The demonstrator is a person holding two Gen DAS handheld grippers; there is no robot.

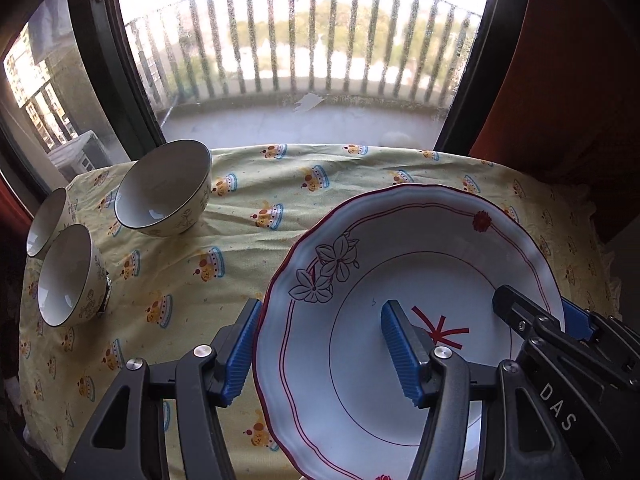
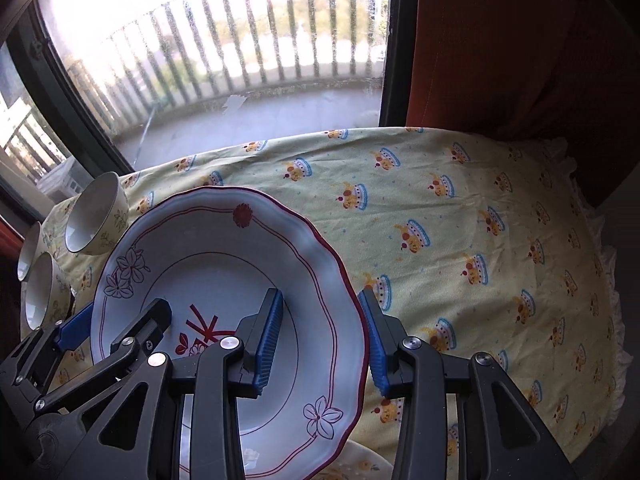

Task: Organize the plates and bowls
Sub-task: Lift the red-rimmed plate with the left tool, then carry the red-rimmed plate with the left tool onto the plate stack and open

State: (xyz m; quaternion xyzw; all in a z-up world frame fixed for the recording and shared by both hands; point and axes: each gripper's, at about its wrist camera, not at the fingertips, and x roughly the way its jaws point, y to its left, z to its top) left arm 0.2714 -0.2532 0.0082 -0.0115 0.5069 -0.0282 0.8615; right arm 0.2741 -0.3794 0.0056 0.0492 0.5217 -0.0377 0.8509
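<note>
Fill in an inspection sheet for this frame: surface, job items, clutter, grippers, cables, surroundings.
Surface: yellow cartoon-print tablecloth, wrinkled, covering the table.
Job's things: white plate with red rim lines and flower drawings, tilted and held clear of the cloth; three bowls grouped at the left edge. The rim of another dish peeks out below the plate.
Clutter: nothing seen.
Grippers: left gripper straddles the plate's left rim, right gripper its right rim; each has one blue pad over the plate's face and one outside its rim.
Cables: nothing seen.
Surroundings: dusty window onto a balcony railing; red curtain at right.
</note>
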